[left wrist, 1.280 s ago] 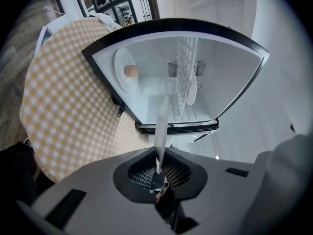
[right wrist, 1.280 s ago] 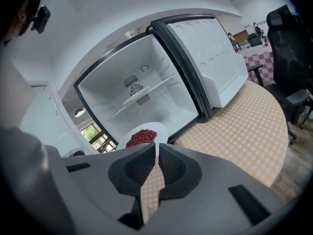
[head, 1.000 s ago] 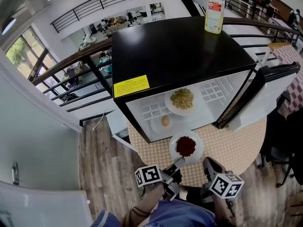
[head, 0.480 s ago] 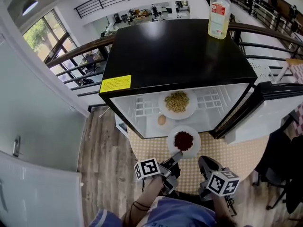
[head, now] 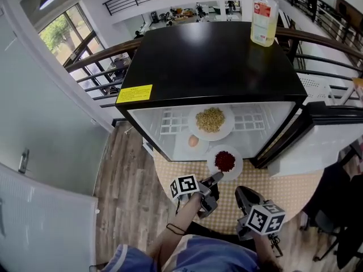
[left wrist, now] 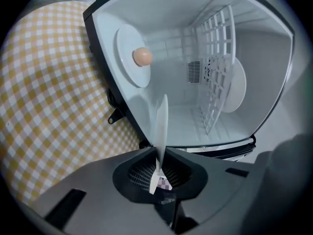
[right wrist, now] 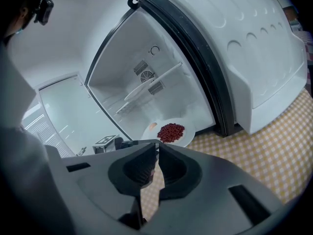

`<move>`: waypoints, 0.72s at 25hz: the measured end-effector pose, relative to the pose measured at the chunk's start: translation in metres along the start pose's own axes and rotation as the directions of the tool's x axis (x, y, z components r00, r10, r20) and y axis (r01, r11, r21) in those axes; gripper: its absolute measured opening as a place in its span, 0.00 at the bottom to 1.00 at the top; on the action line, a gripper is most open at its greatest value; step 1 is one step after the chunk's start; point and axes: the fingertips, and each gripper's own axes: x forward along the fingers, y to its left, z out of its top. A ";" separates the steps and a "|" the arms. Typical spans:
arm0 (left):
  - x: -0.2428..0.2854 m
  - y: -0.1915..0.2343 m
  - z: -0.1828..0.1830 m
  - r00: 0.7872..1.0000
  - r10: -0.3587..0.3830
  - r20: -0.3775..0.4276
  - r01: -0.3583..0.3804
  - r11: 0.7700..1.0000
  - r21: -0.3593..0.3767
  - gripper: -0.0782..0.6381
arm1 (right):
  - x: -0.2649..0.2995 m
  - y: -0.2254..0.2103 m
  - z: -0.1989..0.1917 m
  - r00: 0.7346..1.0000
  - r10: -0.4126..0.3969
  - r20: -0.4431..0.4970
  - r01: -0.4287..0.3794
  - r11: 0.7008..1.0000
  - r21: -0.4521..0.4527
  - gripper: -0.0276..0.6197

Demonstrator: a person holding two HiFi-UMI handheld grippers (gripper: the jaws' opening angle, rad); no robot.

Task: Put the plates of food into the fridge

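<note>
A white plate of red beans [head: 225, 161] hangs at the mouth of the open fridge [head: 215, 61], over the checked table. My left gripper [head: 217, 177] is shut on its near rim. In the left gripper view the plate [left wrist: 162, 126] shows edge-on, pinched in the left gripper [left wrist: 159, 173]. Inside, a plate with one egg [head: 193, 142] lies on the fridge floor, and a plate of pale sprouts [head: 210, 120] rests on the wire shelf [left wrist: 215, 67]. My right gripper [head: 241, 192] hovers near the table's front edge, shut and empty [right wrist: 157, 148], looking at the red beans [right wrist: 170, 130].
The fridge door [head: 323, 135] stands swung open at the right, its white inner side [right wrist: 244, 53] close to my right gripper. A bottle with a red label [head: 266, 14] stands on the black top. The yellow checked tablecloth [head: 278, 183] covers the round table.
The left gripper has carried the plate of red beans forward, from over the table to the fridge opening. The right gripper has stayed low by the table's front edge.
</note>
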 end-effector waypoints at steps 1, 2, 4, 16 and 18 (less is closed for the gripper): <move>0.003 0.002 0.001 1.000 0.008 -0.002 -0.008 1.000 0.002 0.16 | -0.001 0.000 -0.001 1.000 0.006 -0.004 -0.006 1.000 -0.002 0.09; 0.007 0.005 0.002 1.000 0.014 -0.002 -0.014 1.000 0.002 0.16 | -0.002 0.000 -0.002 1.000 0.010 -0.007 -0.010 1.000 -0.002 0.09; 0.014 0.008 0.006 1.000 0.017 0.011 -0.017 1.000 -0.018 0.16 | -0.004 -0.001 -0.003 1.000 0.014 -0.014 -0.014 1.000 -0.003 0.09; 0.051 0.015 0.029 0.990 0.007 0.140 0.020 0.982 -0.190 0.16 | -0.012 -0.019 -0.005 1.000 -0.003 -0.021 0.003 1.000 -0.003 0.09; 0.054 0.017 0.030 0.989 0.011 0.149 0.019 0.980 -0.200 0.16 | -0.013 -0.020 -0.004 1.000 -0.002 -0.020 0.002 1.000 -0.001 0.09</move>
